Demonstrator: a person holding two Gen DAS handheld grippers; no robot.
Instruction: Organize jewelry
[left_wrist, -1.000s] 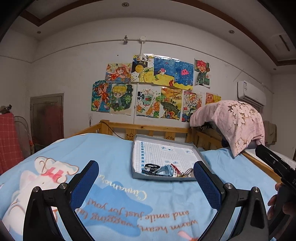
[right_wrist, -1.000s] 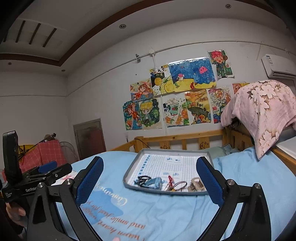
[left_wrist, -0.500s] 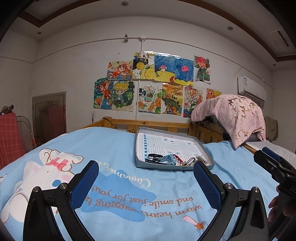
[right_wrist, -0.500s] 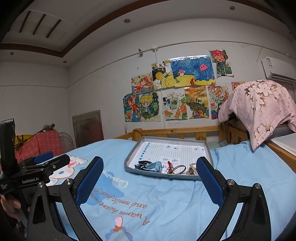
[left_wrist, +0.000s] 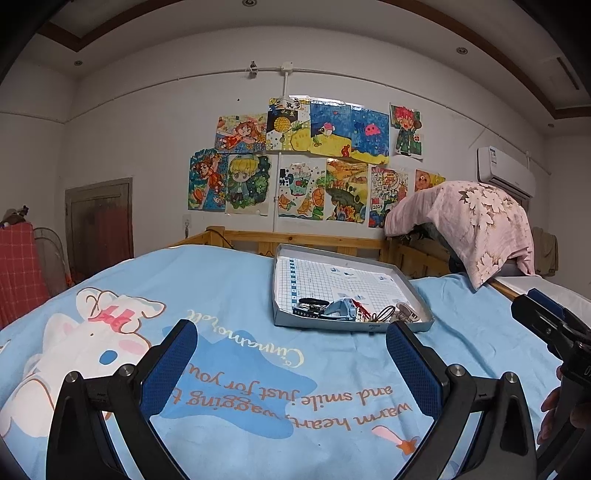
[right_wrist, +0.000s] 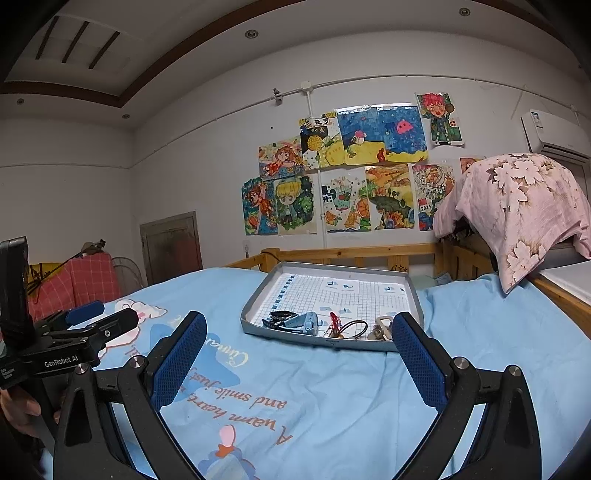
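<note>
Ahead, grey tray (left_wrist: 354, 324) of jewelry (right_wrist: 317, 325) on blue bedspread (left_wrist: 236, 295), both grippers' jaws wide open, empty.

Bedspread (left_wrist: 258, 280), ahead of and beneath both tongs: cursive print, upside down from the left tongs' side, reads "warm heart, wagging t…" and "and smile just for you", with "Cinnamoroll" in pale outlined script farther ahead; from the right tongs it shows as "A warm heart…" and "and smile just…". Left gripper (right_wrist: 79, 332), seen off to the left of the right tongs: white "GenRobot.AI" on its black body, smaller print beside it too fine to read. Wall drawing (right_wrist: 430, 197) far ahead: "202…", last digit unclear.
</note>
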